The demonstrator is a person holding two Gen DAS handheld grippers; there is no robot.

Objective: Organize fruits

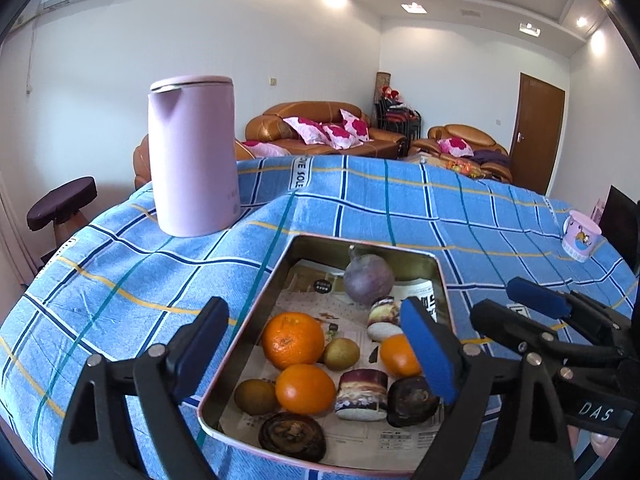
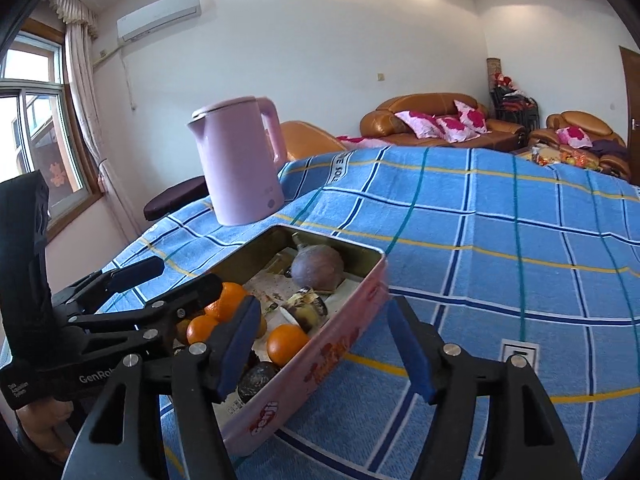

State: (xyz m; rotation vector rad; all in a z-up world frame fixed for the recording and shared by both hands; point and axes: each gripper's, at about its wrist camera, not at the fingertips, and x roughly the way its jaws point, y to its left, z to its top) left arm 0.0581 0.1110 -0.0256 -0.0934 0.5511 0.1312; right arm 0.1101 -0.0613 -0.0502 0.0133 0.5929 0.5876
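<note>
A pink rectangular tin lined with newspaper sits on the blue checked tablecloth. It holds several fruits: oranges, small brown fruits, a purple round fruit, cut purple cane pieces and dark round ones. My left gripper is open, hovering over the tin's near left wall with nothing pressed between its pads. My right gripper is open too, straddling the tin's right wall. Each gripper shows in the other's view, the right gripper and the left gripper.
A tall pink kettle stands on the cloth behind the tin's left corner. A small pink cup is at the table's far right. A dark stool stands past the left edge. Brown sofas lie beyond the table.
</note>
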